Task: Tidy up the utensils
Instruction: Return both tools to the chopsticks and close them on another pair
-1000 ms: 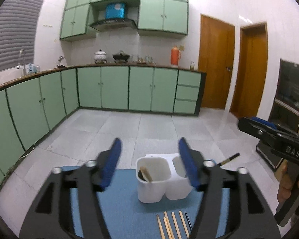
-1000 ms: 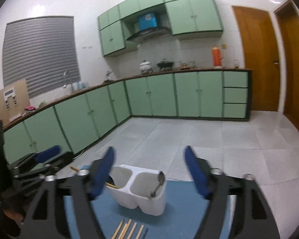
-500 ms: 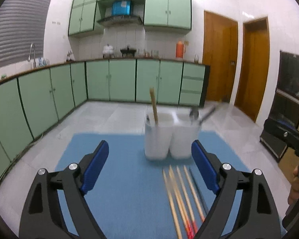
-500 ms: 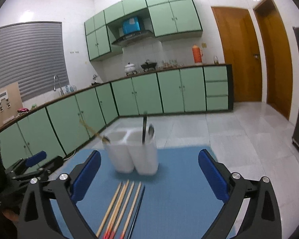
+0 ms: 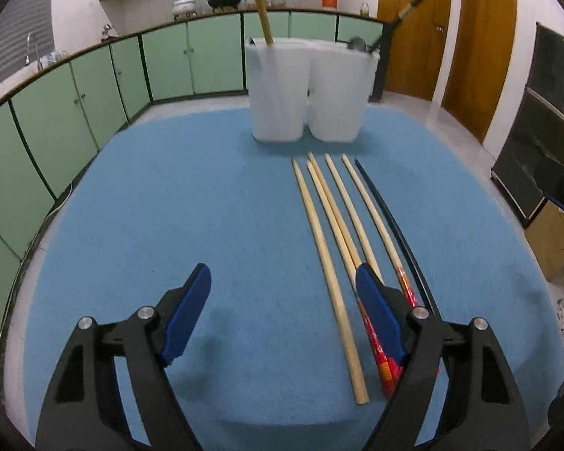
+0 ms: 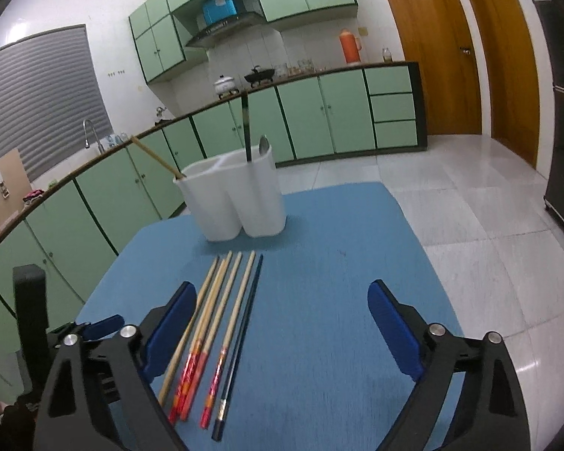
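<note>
Left wrist view: the left claw [image 5: 282, 293] hangs low over the blue desk [image 5: 150, 206], jaws wide but closing, with only one plain wooden chopstick [image 5: 329, 263] lying between them, untouched. Its right pad rests over the red-ended chopsticks [image 5: 376, 345]; a dark chopstick [image 5: 394, 225] lies outermost. The white two-compartment holder [image 5: 304, 86] stands beyond with one wooden stick in its left cup, so most sorting looks undone. A second ago the holder filled the space between the jaws; now the claw has dropped toward the row.

Right wrist view: the right claw [image 6: 282, 323] is wide, closing, empty, with the dark chopstick [image 6: 244, 323] between its jaws. It too has come lower and nearer.
</note>
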Available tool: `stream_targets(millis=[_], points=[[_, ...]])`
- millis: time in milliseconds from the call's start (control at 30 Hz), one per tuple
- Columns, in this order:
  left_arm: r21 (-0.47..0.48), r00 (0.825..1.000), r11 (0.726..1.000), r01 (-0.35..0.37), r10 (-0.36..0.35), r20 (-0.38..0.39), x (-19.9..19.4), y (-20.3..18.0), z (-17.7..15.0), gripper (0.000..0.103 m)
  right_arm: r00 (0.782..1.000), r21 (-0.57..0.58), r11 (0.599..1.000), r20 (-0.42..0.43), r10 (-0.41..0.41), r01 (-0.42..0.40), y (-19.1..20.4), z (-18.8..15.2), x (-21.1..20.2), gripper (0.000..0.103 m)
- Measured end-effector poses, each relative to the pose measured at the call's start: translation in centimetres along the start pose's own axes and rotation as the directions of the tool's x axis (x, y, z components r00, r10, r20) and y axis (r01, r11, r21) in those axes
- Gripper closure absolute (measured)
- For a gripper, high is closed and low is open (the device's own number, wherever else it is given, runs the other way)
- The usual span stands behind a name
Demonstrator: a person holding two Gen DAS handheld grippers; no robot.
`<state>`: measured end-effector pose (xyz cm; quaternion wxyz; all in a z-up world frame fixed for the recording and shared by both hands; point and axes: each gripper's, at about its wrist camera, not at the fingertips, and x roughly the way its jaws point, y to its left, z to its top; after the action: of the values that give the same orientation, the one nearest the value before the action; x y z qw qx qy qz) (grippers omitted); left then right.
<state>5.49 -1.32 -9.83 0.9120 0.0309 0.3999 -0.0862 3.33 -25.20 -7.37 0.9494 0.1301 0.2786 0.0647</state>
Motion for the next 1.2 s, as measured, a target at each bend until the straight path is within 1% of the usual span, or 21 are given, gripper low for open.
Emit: stream_targets(millis=[267,367,433,500,533,567,600,633,667,700,767,833,900,933,1000,1033,1200], points=[[0.005,0.996,1.000,-0.001,0.001,-0.088,2.5,-1.0,-1.1,0.038,0.999,0.001,1.000,-0.036,0.012,-0.012,-0.3,-0.9,0.2,0.023],[0.003,0.996,1.000,-0.001,0.001,-0.092,2.7,-1.1,-1.2,0.039,0.999,0.000,1.000,-0.040,0.017,-0.017,-0.2,-0.9,0.2,0.025],[0.007,0.996,1.000,0.000,0.001,-0.092,2.8,-1.3,-1.1,0.042,0.999,0.000,1.000,-0.044,0.021,-0.021,-0.2,-0.9,0.3,0.026],[0.010,0.996,1.000,0.004,-0.003,-0.090,2.6,-1.4,-1.0,0.056,0.998,-0.001,1.000,-0.051,0.025,-0.026,0.0,-0.9,0.5,0.028],[0.010,0.996,1.000,0.009,-0.008,-0.088,2.5,-1.5,-1.0,0.060,0.998,-0.003,1.000,-0.056,0.028,-0.028,0.0,-1.0,0.6,0.029],[0.009,0.996,1.000,0.012,-0.011,-0.089,2.5,-1.5,-1.0,0.069,0.998,-0.004,1.000,-0.062,0.031,-0.031,0.2,-1.1,0.7,0.030],[0.007,0.996,1.000,0.015,-0.014,-0.089,2.4,-1.4,-1.0,0.078,0.997,-0.007,0.999,-0.071,0.037,-0.037,0.3,-1.2,0.9,0.032],[0.004,0.996,1.000,0.018,-0.017,-0.089,2.4,-1.3,-1.0,0.083,0.996,-0.008,0.999,-0.078,0.040,-0.040,0.4,-1.1,1.0,0.035],[-0.002,0.996,1.000,0.019,-0.019,-0.091,2.3,-1.2,-1.1,0.093,0.994,-0.016,0.999,-0.096,0.042,-0.044,0.7,-1.3,1.3,0.037],[-0.010,0.996,1.000,0.019,-0.020,-0.092,2.3,-1.0,-1.1,0.097,0.993,-0.022,0.999,-0.108,0.045,-0.047,0.9,-1.5,1.6,0.040],[-0.025,0.995,0.999,0.027,-0.029,-0.093,2.2,-0.7,-1.1,0.097,0.989,-0.034,0.998,-0.142,0.048,-0.054,1.5,-1.9,2.3,0.047],[-0.037,0.996,0.999,0.014,-0.017,-0.091,2.0,-0.3,-1.2,0.097,0.982,-0.047,0.997,-0.181,0.053,-0.062,2.0,-2.4,3.0,0.055],[-0.052,0.996,0.999,0.008,-0.013,-0.092,1.8,0.2,-1.3,0.097,0.976,-0.054,0.996,-0.210,0.055,-0.068,2.5,-2.9,3.6,0.059],[-0.053,0.996,0.999,0.002,-0.007,-0.092,1.7,0.4,-1.3,0.097,0.973,-0.060,0.996,-0.225,0.052,-0.067,2.8,-3.2,4.0,0.064],[-0.055,0.996,0.998,-0.009,0.004,-0.089,1.5,0.7,-1.5,0.097,0.967,-0.068,0.995,-0.250,0.050,-0.069,3.2,-3.7,4.5,0.070],[-0.058,0.996,0.998,-0.010,0.005,-0.088,1.4,0.9,-1.5,0.097,0.964,-0.072,0.995,-0.262,0.048,-0.069,3.5,-4.0,4.9,0.073],[-0.053,0.996,0.998,-0.018,0.014,-0.087,1.4,1.2,-1.7,0.097,0.952,-0.072,0.995,-0.302,0.045,-0.070,4.0,-4.8,6.1,0.079]])
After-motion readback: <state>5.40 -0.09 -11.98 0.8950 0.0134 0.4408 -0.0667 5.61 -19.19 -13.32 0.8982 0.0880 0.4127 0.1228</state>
